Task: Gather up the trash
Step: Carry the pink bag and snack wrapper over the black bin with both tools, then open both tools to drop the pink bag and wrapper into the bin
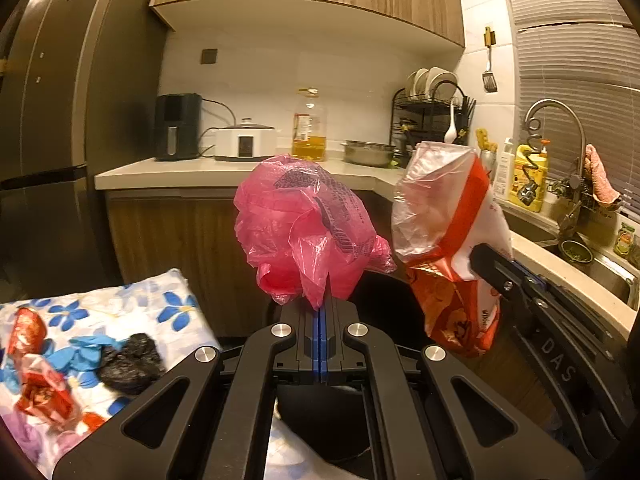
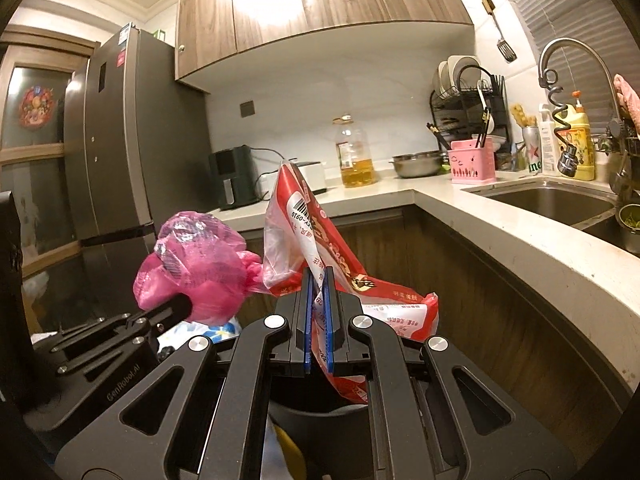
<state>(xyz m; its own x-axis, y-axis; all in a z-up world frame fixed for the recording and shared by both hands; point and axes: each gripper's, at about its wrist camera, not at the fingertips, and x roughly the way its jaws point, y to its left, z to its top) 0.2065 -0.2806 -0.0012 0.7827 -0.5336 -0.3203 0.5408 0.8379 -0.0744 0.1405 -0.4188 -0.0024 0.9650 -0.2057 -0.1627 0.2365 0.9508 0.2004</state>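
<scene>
My left gripper (image 1: pixel 322 307) is shut on a crumpled pink plastic bag (image 1: pixel 304 228), which stands up above its blue pads. The same pink bag (image 2: pixel 200 268) shows at the left of the right wrist view, with the left gripper (image 2: pixel 185 305) under it. My right gripper (image 2: pixel 319 280) is shut on a red and white snack bag (image 2: pixel 316 240); in the left wrist view that snack bag (image 1: pixel 448 240) hangs at the right, held by the right gripper (image 1: pixel 486 258). On a flowered cloth (image 1: pixel 120 300) at lower left lie red wrappers (image 1: pixel 34 364), a blue glove (image 1: pixel 90 354) and a black crumpled bag (image 1: pixel 130 362).
A dark bin opening (image 2: pixel 320 412) lies below both grippers. An L-shaped counter (image 2: pixel 480 216) carries an oil bottle (image 2: pixel 356 152), steel bowl (image 2: pixel 418 163), dish rack (image 2: pixel 468 108) and cooker (image 1: pixel 244 142). The sink (image 2: pixel 552 200) is at right, the fridge (image 2: pixel 132 136) at left.
</scene>
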